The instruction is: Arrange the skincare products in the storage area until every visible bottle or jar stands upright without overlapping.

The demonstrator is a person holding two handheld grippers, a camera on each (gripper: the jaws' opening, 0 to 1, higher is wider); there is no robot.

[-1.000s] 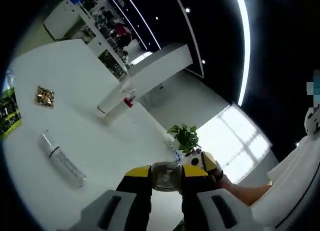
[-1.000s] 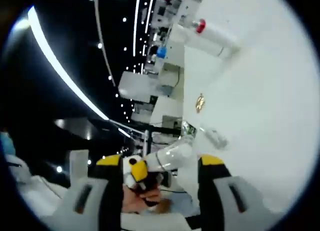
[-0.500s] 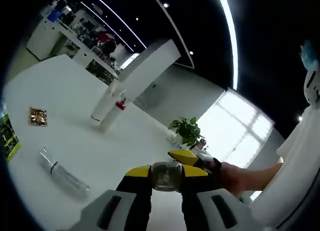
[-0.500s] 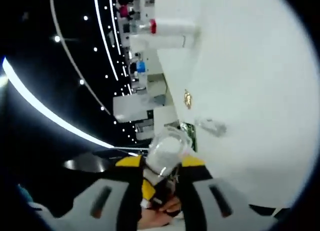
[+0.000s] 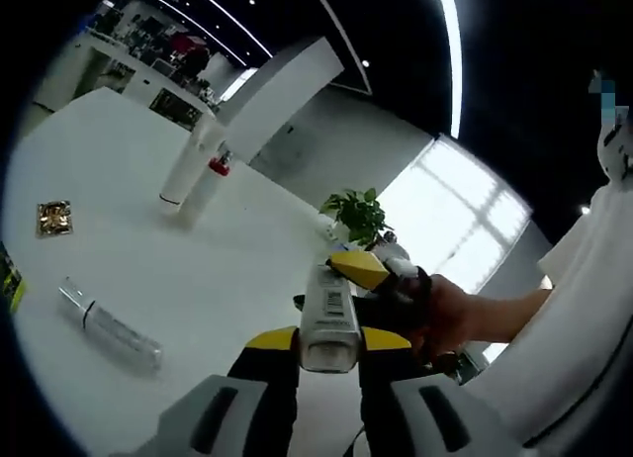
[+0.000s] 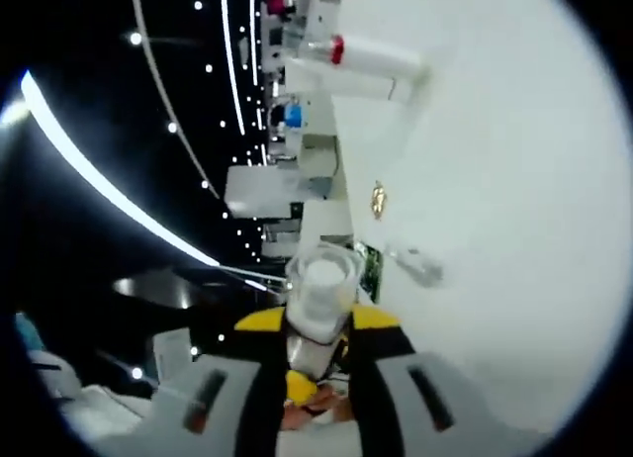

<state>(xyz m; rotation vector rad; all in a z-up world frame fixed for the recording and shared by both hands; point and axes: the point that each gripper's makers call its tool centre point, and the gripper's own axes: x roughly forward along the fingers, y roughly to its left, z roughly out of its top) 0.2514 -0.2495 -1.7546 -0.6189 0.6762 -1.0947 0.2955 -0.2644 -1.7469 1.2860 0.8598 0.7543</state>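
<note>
Since half a second ago, the clear bottle (image 5: 329, 314) between the left gripper (image 5: 329, 350) jaws has tipped from end-on to lengthwise, so its label side now faces that camera. Its yellow-tipped jaws are nearly closed, pinching the bottle's near end. The right gripper (image 5: 381, 284) comes in from the right, just past the bottle's far end, held by a person's hand (image 5: 450, 314); whether it touches the bottle from this angle I cannot tell.

In the right gripper view, the same bottle (image 6: 319, 301) stands between the right gripper (image 6: 318, 328) jaws, which are drawn close against its sides, gripping it, its pale end turned towards the lens.

Ahead and to the left of the left gripper, a transparent tube (image 5: 107, 323) lies on its side on the white table (image 5: 198, 269). Further off to the left sits a small gold packet (image 5: 53, 218). Far ahead, a white bottle with a red cap (image 5: 205, 187) lies beside a tall white bottle (image 5: 185, 167), touching it or nearly so. A potted plant (image 5: 354, 215) stands beyond the table's far edge, above the right gripper.
</note>
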